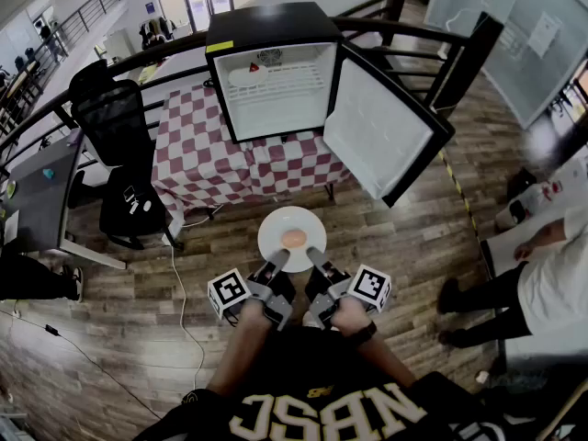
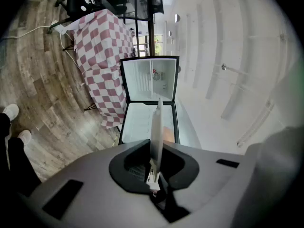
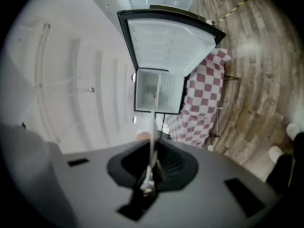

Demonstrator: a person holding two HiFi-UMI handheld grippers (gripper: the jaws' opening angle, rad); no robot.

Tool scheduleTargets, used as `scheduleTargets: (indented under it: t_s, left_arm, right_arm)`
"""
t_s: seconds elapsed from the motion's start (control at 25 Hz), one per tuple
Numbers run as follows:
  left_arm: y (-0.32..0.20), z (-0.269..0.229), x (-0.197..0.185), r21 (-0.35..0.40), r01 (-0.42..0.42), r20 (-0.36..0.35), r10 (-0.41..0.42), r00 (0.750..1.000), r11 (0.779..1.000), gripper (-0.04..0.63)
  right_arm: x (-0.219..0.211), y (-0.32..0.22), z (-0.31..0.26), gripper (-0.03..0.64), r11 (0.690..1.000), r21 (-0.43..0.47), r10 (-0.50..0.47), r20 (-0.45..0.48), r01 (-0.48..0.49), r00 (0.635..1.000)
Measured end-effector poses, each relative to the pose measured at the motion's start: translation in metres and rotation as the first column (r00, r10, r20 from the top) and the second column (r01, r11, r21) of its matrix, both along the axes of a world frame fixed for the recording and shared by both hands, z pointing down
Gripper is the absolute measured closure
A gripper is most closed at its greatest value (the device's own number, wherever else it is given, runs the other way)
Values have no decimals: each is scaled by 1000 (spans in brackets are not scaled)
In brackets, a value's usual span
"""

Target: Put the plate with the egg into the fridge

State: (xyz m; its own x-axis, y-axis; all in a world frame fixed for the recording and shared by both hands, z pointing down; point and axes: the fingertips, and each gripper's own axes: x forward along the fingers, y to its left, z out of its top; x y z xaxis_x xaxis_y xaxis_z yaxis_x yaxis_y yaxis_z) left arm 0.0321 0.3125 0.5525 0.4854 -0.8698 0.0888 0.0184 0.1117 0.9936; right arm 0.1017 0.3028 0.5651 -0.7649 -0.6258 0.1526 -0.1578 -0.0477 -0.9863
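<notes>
While the left gripper (image 1: 277, 262) and right gripper (image 1: 315, 260) pinched the plate (image 1: 274, 227) by its rim, any tilt could have rolled the egg (image 1: 293, 238) off short of the fridge (image 1: 266, 26).

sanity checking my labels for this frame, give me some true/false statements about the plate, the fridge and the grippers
The left gripper and the right gripper both clamp the plate by its rim. True.
The plate is empty. False: an egg lies on it.
The fridge stands on a checked table. True.
The fridge door is shut. False: it stands open.
The plate rests on the fridge shelf. False: it is held in the air, short of the fridge.
</notes>
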Motion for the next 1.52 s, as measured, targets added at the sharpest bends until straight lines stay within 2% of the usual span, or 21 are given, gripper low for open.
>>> scheduleTargets:
  t_s: [0.28, 0.44, 0.64, 0.72, 0.88, 1.12, 1.52]
  left_arm:
    - [0, 10, 25, -34, 2, -28, -3, 1000, 999, 557]
    - [-6, 7, 45, -29, -10, -26, 9, 1000, 1000, 555]
    - [-5, 8, 65, -26, -37, 0, 37, 999, 999, 555]
    - [-5, 7, 69, -26, -36, -5, 35, 999, 999, 557]
    - [-11, 10, 60, -31, -15, -10, 15, 1000, 999, 557]
    - [-38, 22, 43, -48, -9, -17, 8, 1000, 999, 557]
    - [-165, 7, -5, 14, -91, 6, 91, 996, 996, 555]
  right_arm:
    - [24, -1, 7, 563, 999, -37, 15, 37, -13, 999]
    - [43, -7, 5, 563, 999, -22, 33, 58, -32, 998]
    - [69, -18, 4, 563, 996, 52, 71, -25, -69, 997]
    - [74, -25, 2, 563, 994, 72, 79, -30, -77, 996]
    - [67, -31, 6, 563, 996, 62, 67, 20, -68, 998]
    - [51, -56, 19, 563, 999, 27, 35, -31, -34, 999]
    - [7, -174, 5, 572, 993, 40, 118, -62, -115, 991]
